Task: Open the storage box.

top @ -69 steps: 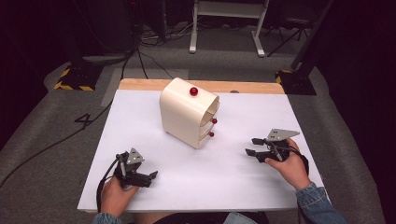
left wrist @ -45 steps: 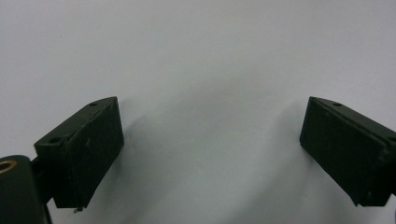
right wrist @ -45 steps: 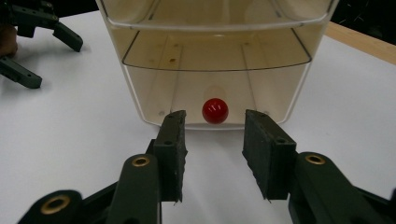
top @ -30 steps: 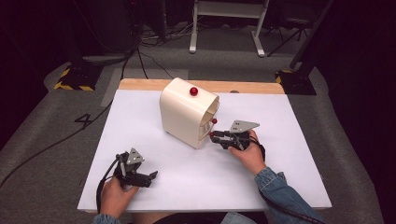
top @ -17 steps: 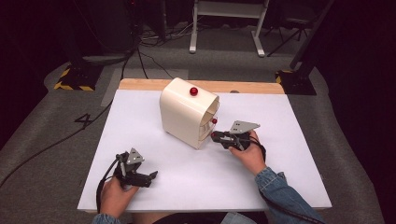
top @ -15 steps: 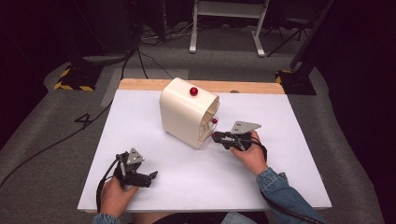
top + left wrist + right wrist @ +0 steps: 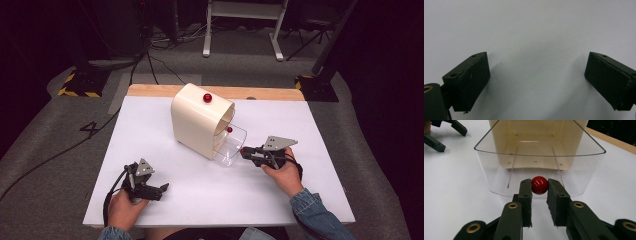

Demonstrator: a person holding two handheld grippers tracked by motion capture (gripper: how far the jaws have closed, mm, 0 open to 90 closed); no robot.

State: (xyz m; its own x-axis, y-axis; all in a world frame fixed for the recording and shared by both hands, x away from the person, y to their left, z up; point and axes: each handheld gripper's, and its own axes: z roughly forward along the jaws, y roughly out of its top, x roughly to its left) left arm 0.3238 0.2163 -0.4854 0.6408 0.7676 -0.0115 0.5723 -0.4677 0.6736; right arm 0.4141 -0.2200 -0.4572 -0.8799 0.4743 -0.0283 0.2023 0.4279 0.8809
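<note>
A cream drawer cabinet (image 7: 200, 122) stands in the middle of the white table, with a red knob (image 7: 207, 97) on top and another red knob (image 7: 229, 129) on its front. Its clear bottom drawer (image 7: 231, 147) is pulled partly out and looks empty (image 7: 499, 170). My right gripper (image 7: 246, 151) is shut on that drawer's red knob (image 7: 539, 185), one pad on each side. My left gripper (image 7: 162, 189) rests near the front left of the table, open, with only bare table between its fingers (image 7: 469, 80).
The white table (image 7: 310, 190) has a wooden strip (image 7: 270, 93) along its far edge. Beyond it, on grey floor, lie cables (image 7: 150, 55) and a white stand (image 7: 245, 30). The left gripper (image 7: 446, 132) also appears far off in the right gripper view.
My right gripper moved from the table's right side to the bottom drawer's knob, shut on it and drew the clear drawer outward. The left gripper stayed still.
</note>
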